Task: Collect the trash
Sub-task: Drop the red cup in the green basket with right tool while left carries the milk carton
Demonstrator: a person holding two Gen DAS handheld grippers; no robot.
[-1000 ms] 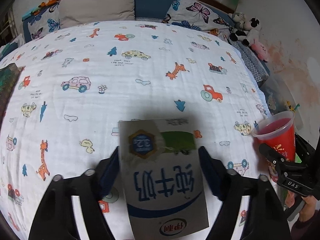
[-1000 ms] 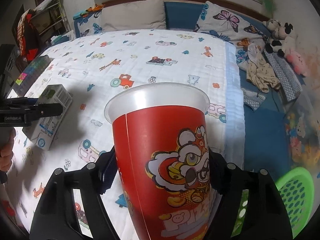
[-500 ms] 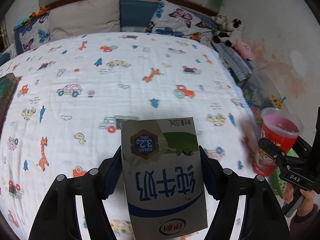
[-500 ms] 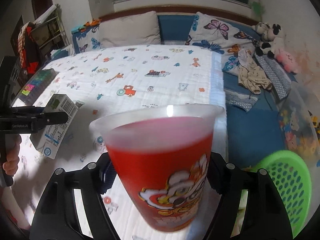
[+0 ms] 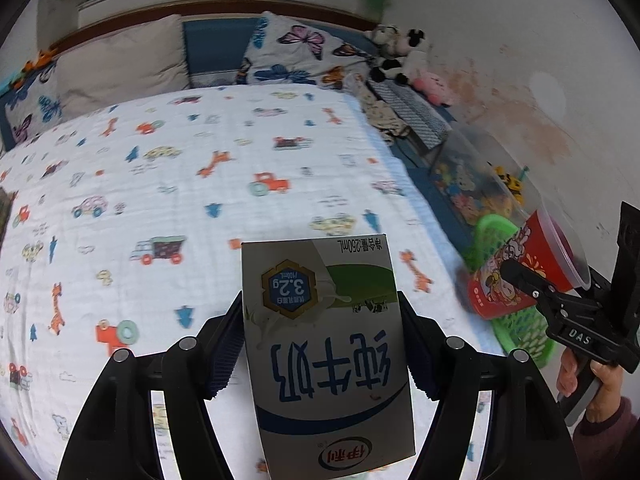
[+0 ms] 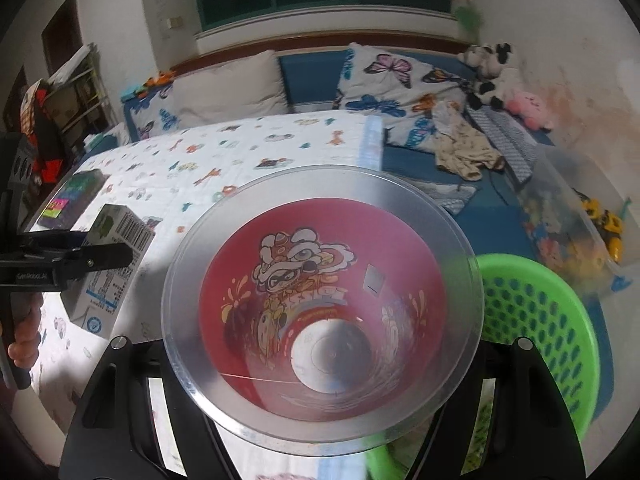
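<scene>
My left gripper (image 5: 322,344) is shut on a white and blue milk carton (image 5: 326,344) and holds it above the bed's right part. The carton also shows at the left of the right wrist view (image 6: 110,264). My right gripper (image 6: 322,360) is shut on a red plastic cup (image 6: 322,304) with a clear rim, tipped so its empty inside faces the camera. In the left wrist view the cup (image 5: 520,276) hangs tilted over a green basket (image 5: 516,320) beside the bed. The basket shows right of the cup in the right wrist view (image 6: 548,320).
The bed (image 5: 160,184) has a white cartoon-print blanket, pillows (image 5: 120,64) at the head and plush toys (image 5: 400,60) by the wall. A clear toy bin (image 5: 480,184) stands behind the basket. Clothes (image 6: 464,152) lie on the blue sheet. A dark box (image 6: 72,196) lies at the bed's left edge.
My right gripper has swung the cup over the green basket and tipped its mouth toward the camera. My left gripper has carried the carton rightward toward the bed's edge.
</scene>
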